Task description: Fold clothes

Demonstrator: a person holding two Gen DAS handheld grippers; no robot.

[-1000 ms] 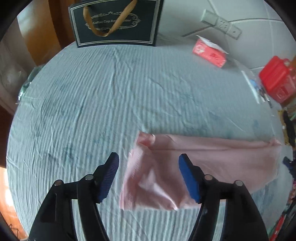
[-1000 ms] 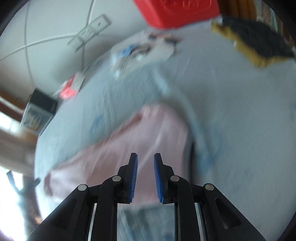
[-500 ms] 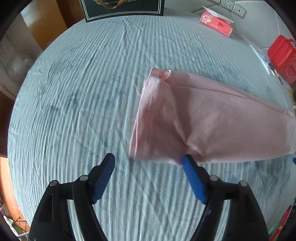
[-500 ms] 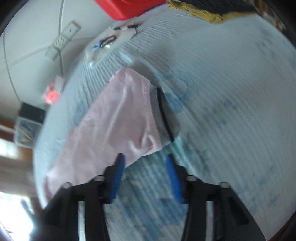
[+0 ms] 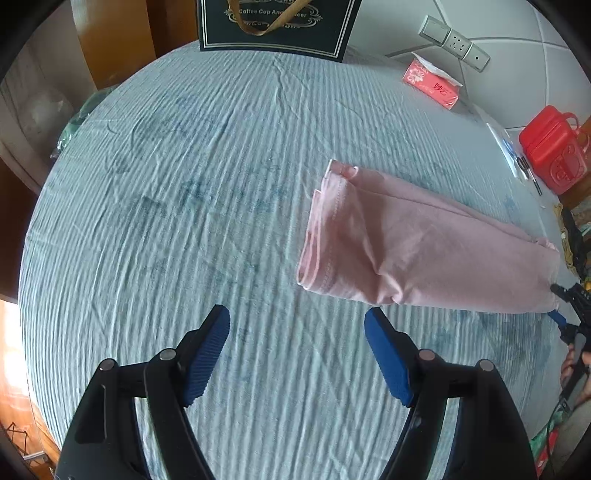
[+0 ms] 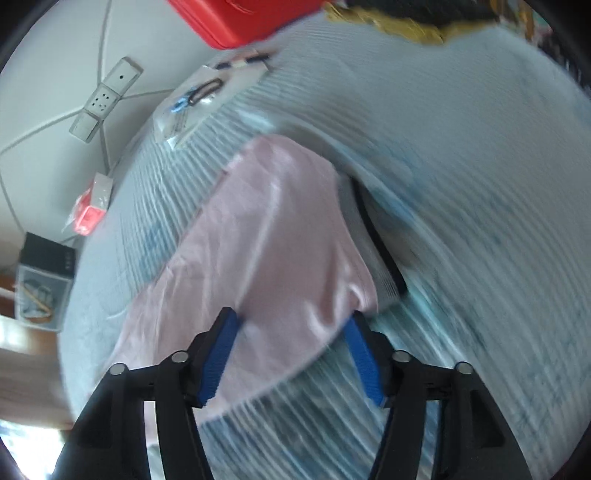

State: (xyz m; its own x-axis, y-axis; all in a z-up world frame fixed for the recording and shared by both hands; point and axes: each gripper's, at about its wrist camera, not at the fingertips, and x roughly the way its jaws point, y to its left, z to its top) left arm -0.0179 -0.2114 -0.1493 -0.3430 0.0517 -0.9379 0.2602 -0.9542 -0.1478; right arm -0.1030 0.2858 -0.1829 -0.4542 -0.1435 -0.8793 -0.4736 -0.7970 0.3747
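A pink garment (image 5: 417,243) lies folded into a long strip on the light blue striped tablecloth (image 5: 207,177), right of centre in the left wrist view. My left gripper (image 5: 297,341) is open and empty, above bare cloth just short of the garment's hemmed end. In the blurred right wrist view the same garment (image 6: 273,251) runs away from me, and my right gripper (image 6: 291,339) is open with its blue pads either side of the near end, which shows a grey collar with a dark edge (image 6: 376,240). The right gripper also shows in the left wrist view (image 5: 569,314).
A dark gift bag (image 5: 277,26) stands at the table's far edge. A red tissue pack (image 5: 432,83), a red plastic case (image 5: 554,155) and a plastic packet with small items (image 6: 207,99) lie along the far right. A wall socket (image 5: 456,42) is behind.
My left gripper let go of the garment's hem end and drew back off it. My right gripper opened from nearly shut and now straddles the collar end.
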